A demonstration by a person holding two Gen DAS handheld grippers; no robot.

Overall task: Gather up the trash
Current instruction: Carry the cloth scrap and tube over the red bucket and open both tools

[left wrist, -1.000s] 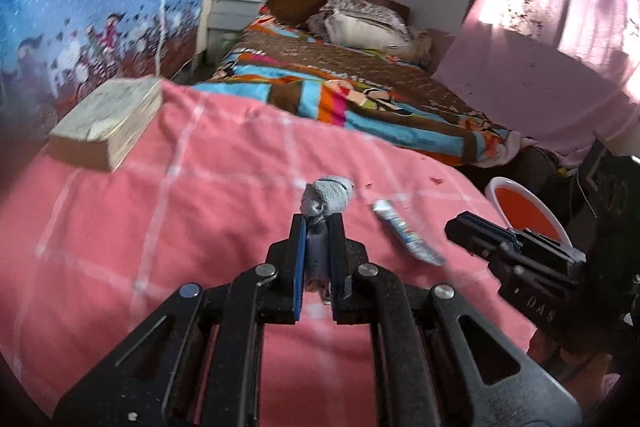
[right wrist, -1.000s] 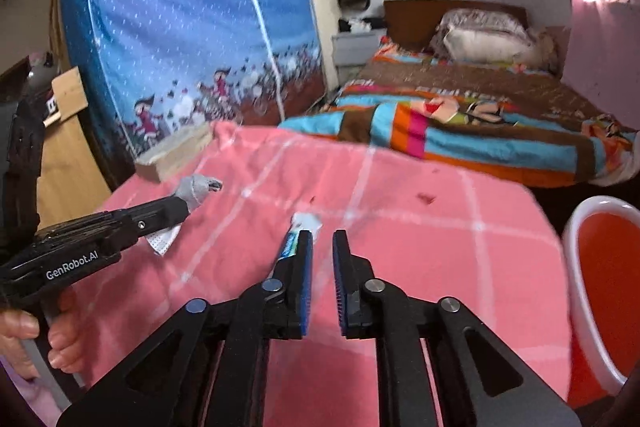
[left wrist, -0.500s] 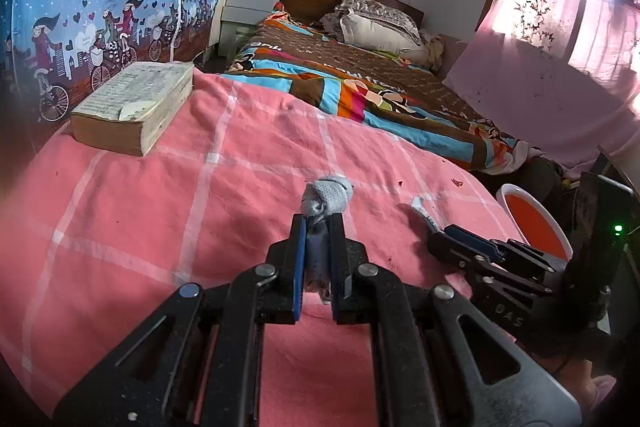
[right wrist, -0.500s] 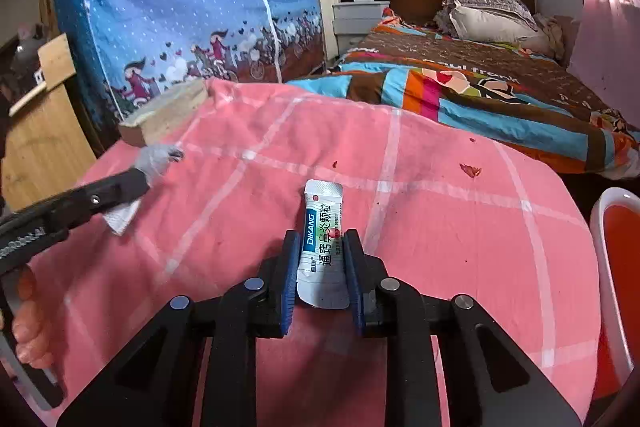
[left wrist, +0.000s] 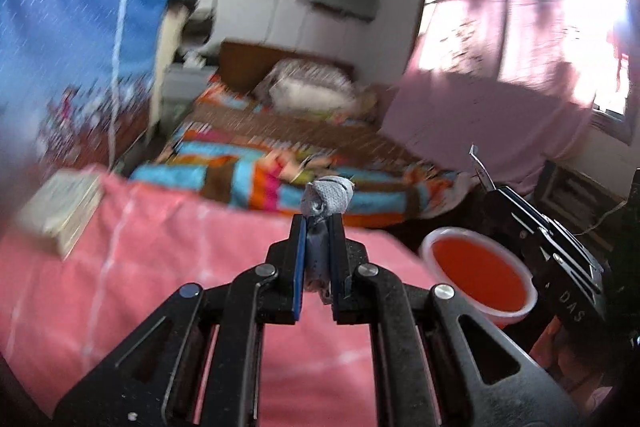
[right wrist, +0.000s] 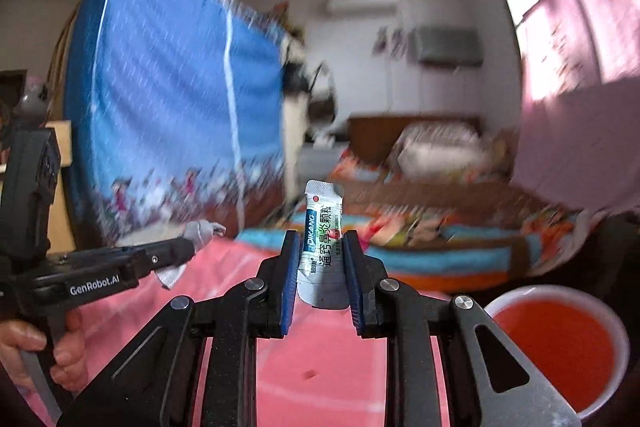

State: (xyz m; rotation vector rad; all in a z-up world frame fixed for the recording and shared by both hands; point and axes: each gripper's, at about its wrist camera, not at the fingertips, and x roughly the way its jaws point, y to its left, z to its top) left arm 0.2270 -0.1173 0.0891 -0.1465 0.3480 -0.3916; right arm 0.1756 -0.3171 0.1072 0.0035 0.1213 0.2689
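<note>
Bedroom clutter fills the background: a blue printed fabric wardrobe (right wrist: pixel 168 115) at ten o'clock and a bed with a striped multicoloured blanket (left wrist: pixel 256 183) at twelve, beyond the pink checked cloth-covered table (left wrist: pixel 168 267) that spreads below both tools. Off the table's edge, low at four o'clock in both wrist views, stands the round white-rimmed orange plastic bin (right wrist: pixel 560 343), which I take to be where the trash goes. That is the relation the next move turns on: the bin lies down and to the right of both loads, nearer the right gripper (right wrist: pixel 322 267), whose jaws are clamped on a white and blue printed medicine sachet (right wrist: pixel 324 227), its long axis upright and its top pointing to twelve. The left gripper (left wrist: pixel 318 259) is closed on a crumpled grey tissue wad (left wrist: pixel 326 199) that sticks out past its tips. From the left view the right tool sits at three o'clock, beside the bin and partly between it and the left one, so the left likely has to wait or reach round. A thick cream-paged book (left wrist: pixel 60 211) lies at nine o'clock, well apart and no obstacle.
</note>
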